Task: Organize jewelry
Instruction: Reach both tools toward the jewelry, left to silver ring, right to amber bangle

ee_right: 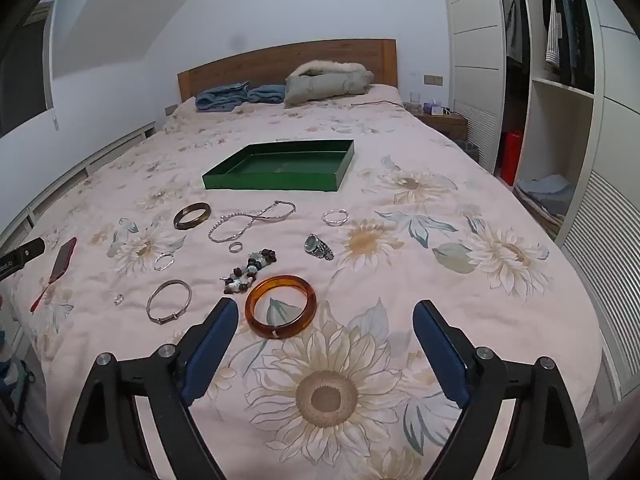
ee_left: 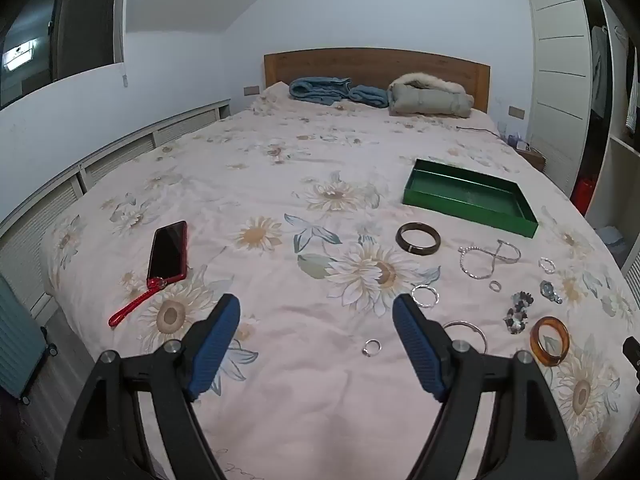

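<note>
Both grippers' fingers spread, empty; amber bangle (ee_right: pixel 281 306) lies btwn right gripper (ee_right: pixel 326 318) fingers, nearer left one.

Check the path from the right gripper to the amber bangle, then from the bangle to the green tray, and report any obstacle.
Nothing lies between the open right gripper and the amber bangle. Toward the green tray, the beaded bracelet and pearl necklace lie flat on the bedspread; lifting clears them.

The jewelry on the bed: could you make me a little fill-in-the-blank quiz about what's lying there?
1. The tray behind the jewelry is colored ____.
2. The amber bangle lies nearest the ____ gripper.
3. Both grippers, the left gripper too, have their jaws ____.
4. The phone with the strap has a ____ case.

Missing words: green; right; open; red
</note>
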`<action>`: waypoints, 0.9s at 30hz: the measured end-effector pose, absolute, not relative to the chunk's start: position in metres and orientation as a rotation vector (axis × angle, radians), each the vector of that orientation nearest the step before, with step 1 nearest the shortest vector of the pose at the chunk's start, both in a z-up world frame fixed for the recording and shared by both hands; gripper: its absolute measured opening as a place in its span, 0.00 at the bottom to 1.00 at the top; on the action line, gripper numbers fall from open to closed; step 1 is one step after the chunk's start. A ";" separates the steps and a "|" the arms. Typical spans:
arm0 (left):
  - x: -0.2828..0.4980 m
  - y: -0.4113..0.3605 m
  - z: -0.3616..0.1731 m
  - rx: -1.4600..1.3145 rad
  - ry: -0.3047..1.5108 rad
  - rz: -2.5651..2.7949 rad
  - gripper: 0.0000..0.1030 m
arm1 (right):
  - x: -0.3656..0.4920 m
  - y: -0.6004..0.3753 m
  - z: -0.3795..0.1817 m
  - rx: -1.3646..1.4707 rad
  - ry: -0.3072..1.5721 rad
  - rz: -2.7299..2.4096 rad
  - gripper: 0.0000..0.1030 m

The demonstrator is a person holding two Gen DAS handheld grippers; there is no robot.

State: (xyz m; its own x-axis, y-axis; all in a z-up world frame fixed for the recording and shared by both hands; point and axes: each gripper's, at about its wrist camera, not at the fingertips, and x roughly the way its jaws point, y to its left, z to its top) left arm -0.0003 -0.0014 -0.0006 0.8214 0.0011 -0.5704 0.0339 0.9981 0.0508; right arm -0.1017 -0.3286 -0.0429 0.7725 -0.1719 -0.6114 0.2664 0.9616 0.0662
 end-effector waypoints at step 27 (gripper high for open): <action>0.009 0.001 -0.029 0.025 0.739 -0.087 0.76 | -0.101 -0.327 -0.062 0.170 0.695 -0.218 0.65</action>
State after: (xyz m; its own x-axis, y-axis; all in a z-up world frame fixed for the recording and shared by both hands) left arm 0.0090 0.0014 -0.0286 0.7355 -0.0705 -0.6739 0.0881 0.9961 -0.0079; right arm -0.1011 -0.3271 -0.0616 0.7470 -0.1418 -0.6496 0.2543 0.9636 0.0821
